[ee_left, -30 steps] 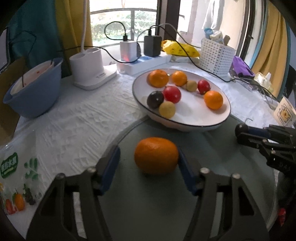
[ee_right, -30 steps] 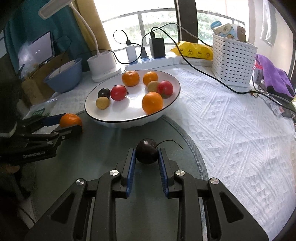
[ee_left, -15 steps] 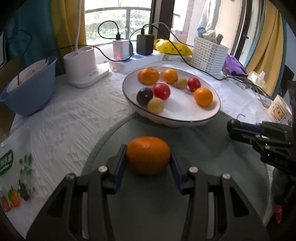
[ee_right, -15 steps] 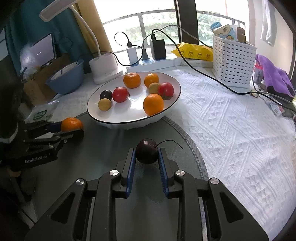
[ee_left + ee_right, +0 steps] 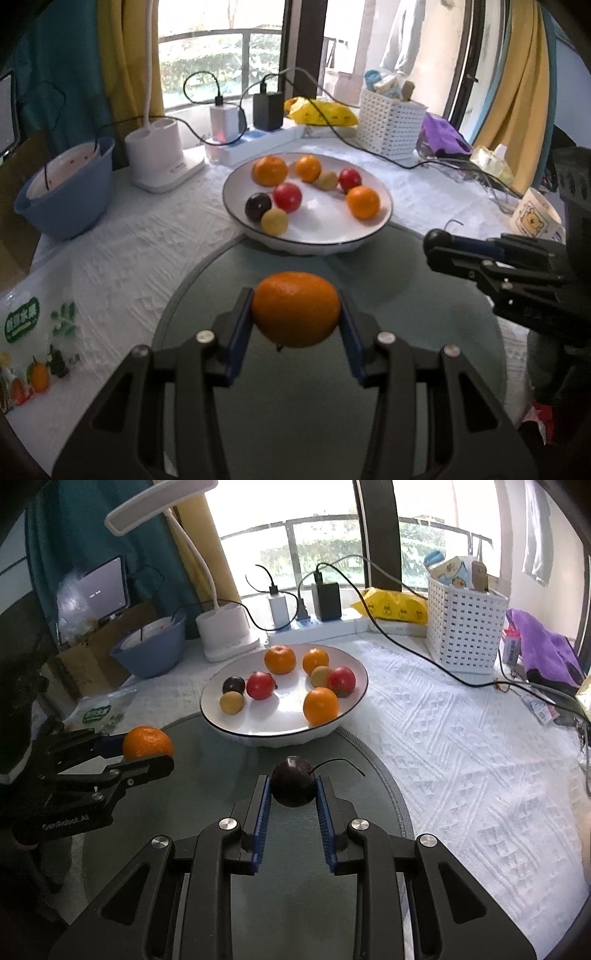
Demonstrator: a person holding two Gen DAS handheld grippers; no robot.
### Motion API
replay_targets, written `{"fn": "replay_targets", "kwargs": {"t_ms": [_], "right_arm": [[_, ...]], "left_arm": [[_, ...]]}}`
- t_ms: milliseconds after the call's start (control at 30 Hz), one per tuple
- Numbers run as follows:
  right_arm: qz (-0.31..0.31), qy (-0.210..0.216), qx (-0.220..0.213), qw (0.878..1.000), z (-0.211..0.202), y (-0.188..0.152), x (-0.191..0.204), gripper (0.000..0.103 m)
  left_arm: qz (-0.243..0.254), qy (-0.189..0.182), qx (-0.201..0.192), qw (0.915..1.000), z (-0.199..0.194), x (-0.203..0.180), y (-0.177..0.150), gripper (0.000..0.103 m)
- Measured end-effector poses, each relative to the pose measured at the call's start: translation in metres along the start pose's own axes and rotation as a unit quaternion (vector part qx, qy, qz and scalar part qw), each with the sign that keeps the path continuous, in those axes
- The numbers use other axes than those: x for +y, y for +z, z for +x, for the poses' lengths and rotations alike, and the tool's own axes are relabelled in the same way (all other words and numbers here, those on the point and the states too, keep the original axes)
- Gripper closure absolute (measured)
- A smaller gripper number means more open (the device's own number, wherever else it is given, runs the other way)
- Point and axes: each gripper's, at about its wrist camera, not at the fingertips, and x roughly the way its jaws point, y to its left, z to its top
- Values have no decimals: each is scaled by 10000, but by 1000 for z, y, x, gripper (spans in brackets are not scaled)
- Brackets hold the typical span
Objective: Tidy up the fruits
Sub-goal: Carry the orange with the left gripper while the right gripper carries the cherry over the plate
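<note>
My left gripper is shut on an orange mandarin, held just above the grey-green round mat. From the right wrist view the same mandarin shows at the left in the left gripper. My right gripper is shut on a dark plum, also lifted off the mat. Beyond both stands a white bowl with several fruits: oranges, red ones, a dark one and yellowish ones. The right gripper reaches in from the right of the left wrist view.
A blue basin, a white lamp base, a power strip with chargers and a white basket line the back. A fruit bag lies left, a mug right. Cables cross the white cloth.
My left gripper has shut on the mandarin and lifted it off the mat. The right gripper, still holding the plum, has risen a little; the bowl sits lower and farther in both views.
</note>
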Motion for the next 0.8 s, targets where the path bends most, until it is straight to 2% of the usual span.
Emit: {"fn": "replay_targets", "kwargs": {"t_ms": [433,800], "right_arm": [[-159,94,-377,9991,-30,15,7,76],[-259,88,-621,9977,-48,31,0,76]], "left_arm": [[121,0,-410,9991,-39,-14,18,57],[205,15,-649,9977,-55,-21,36,57]]}}
